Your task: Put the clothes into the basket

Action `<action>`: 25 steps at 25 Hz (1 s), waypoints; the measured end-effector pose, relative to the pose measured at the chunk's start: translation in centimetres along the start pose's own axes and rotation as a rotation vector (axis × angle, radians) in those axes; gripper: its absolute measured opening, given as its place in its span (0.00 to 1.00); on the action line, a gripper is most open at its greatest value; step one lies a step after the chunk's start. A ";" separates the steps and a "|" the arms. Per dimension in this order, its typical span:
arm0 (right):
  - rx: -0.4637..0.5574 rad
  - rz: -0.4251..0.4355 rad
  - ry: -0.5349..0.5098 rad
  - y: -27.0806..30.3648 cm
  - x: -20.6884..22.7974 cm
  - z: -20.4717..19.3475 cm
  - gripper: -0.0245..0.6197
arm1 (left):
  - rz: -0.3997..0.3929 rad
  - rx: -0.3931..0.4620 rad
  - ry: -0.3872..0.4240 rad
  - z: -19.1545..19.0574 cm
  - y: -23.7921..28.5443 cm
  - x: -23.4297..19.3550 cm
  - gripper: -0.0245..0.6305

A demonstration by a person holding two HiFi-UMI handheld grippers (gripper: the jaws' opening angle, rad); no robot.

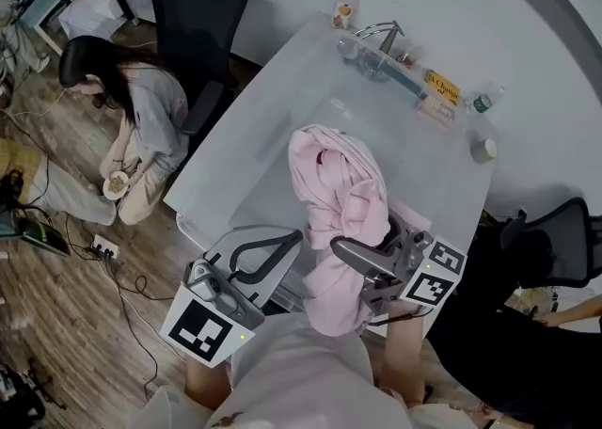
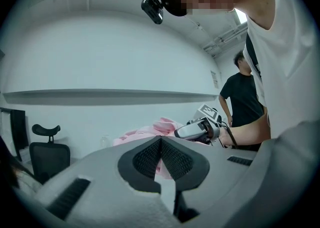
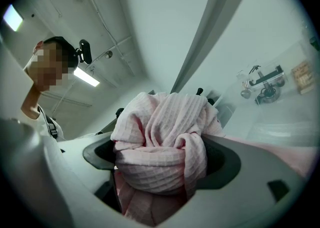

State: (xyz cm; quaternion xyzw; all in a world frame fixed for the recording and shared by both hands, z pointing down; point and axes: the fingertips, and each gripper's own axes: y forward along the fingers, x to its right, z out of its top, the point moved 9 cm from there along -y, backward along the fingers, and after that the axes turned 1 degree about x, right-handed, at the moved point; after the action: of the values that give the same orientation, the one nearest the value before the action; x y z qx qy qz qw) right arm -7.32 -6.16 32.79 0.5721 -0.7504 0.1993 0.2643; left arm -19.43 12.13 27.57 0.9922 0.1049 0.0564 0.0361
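Pink cloth (image 1: 334, 182): bundled and held up over the basket (image 1: 221, 159), not yet inside. Right gripper (image 1: 362, 258): jaws wide, clamped on the bundle above the basket's near edge. Left gripper (image 2: 161, 144): jaws together, empty, beside it. Remaining, by my judgement: lower and release.

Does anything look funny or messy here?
Only the pink cloth: it is a twisted, wadded lump squeezed in the right gripper, with loose folds hanging below. Nothing looks spilled or broken.
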 end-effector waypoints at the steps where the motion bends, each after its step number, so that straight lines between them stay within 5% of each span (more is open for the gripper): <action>1: -0.013 0.007 0.005 0.5 0.1 -0.4 0.74 | 0.012 -0.006 -0.003 -0.3 -0.4 -0.1 0.05; 25: -0.316 0.051 0.048 7.7 3.6 -7.0 0.74 | 0.159 -0.080 -0.147 -6.5 -4.5 -0.9 0.05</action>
State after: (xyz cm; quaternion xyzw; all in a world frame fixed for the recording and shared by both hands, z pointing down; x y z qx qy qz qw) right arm -14.30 -2.58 40.58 0.4993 -0.7801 0.0993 0.3638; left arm -22.03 16.68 33.55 0.9966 0.0204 -0.0099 0.0787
